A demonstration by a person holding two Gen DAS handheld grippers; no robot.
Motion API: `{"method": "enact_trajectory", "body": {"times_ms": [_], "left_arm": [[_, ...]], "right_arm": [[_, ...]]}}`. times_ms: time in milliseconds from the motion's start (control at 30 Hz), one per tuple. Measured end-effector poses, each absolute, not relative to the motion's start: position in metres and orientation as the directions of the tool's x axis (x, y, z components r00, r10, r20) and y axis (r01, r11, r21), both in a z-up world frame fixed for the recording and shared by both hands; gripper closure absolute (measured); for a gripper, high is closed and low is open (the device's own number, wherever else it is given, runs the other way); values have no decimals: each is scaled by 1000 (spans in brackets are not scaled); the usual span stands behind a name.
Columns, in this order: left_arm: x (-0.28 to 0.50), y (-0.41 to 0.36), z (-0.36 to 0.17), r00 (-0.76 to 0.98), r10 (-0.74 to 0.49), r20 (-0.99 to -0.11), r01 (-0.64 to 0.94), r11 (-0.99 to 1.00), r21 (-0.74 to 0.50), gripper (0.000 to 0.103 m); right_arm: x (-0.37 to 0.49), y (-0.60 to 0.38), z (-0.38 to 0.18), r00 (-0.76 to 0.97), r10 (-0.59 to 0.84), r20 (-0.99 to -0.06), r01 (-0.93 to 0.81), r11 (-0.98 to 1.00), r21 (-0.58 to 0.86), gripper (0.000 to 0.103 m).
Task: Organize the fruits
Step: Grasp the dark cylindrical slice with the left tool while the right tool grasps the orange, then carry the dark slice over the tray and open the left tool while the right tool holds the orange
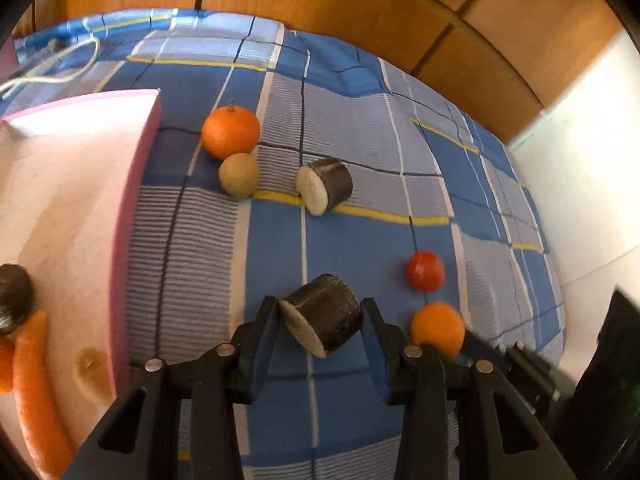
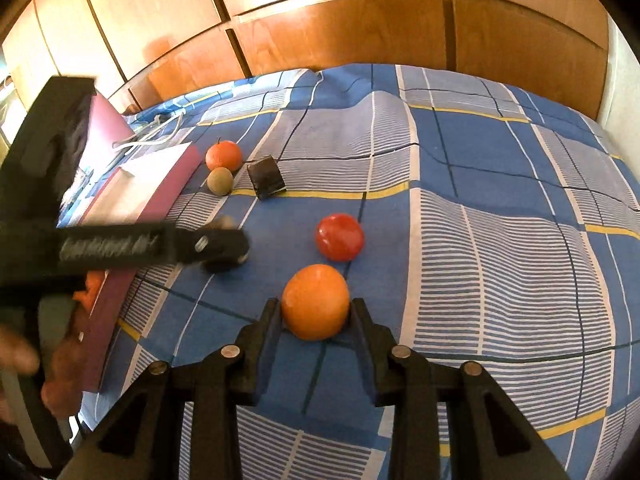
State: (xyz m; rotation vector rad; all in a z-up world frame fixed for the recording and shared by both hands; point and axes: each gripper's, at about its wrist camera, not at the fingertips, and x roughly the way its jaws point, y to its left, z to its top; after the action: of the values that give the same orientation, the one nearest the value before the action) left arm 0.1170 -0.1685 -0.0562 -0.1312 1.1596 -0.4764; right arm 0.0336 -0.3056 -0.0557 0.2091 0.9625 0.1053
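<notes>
Left tool (image 1: 320,322), at lower centre of its wrist view, angles steeply down, its two black fingers (image 1: 264,328) closed against both sides of a dark cut piece (image 1: 324,320). Right tool (image 2: 316,312), lower centre of its view, likewise tilts downward, fingers pressed to an orange (image 2: 316,300). A blurred hand (image 2: 20,354) shows at lower left.

A blue checked bedsheet (image 2: 500,240) lies before me, wooden cupboards (image 2: 360,32) beyond its far edge, a white cord (image 1: 60,64) at its far-left corner.
</notes>
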Motion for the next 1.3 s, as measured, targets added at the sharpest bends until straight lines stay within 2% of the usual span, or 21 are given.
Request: {"method": "enact_trajectory", "body": {"times_ms": [300,633,1000,1300], "left_arm": [[105,-161,-56,352,-401,-846,299,905,-304,62],[90,-158,-55,400,-360,-843,330,915,-234,61],[78,-156,-50,429,-332,-840,341,921,-190,62],[61,-148,-30,487,-330,-809,352,922,-164,62]], "right_arm": [[37,-306,-59,561,178,-808,20,973,229,68],[37,-297,-62,572,120,-812,19,987,160,68],[34,-298,-67,620,130,-774,16,984,178,68],[29,-293,-69,649,99,-754,0,992,130,68]]}}
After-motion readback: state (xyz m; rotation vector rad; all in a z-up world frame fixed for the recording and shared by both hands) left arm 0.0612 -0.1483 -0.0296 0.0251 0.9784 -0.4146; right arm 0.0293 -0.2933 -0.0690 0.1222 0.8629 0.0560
